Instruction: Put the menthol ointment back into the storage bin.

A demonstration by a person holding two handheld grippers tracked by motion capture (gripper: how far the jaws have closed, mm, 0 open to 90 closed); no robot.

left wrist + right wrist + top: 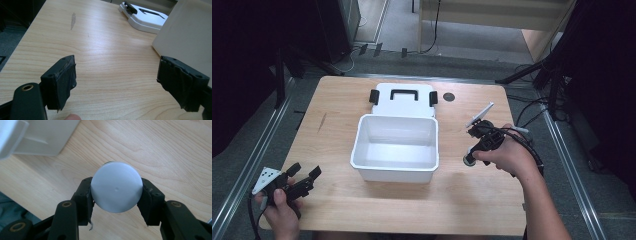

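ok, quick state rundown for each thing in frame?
white box: open, upright on the table, nothing visible inside
lid: off, lying flat behind the box, handle side up
white round object: clamped between the right gripper's jaws, just above or on the table
right gripper: shut on the round object
left gripper: open, holding nothing, near the table's front left corner

Bin (395,150) sits mid-table (337,200), its lid (404,100) flat just behind it, touching the far rim. Round cap (470,160) is right of the bin, clamped in the right gripper (472,155). Left gripper (304,175) at near-left corner, jaws apart, left of the bin.
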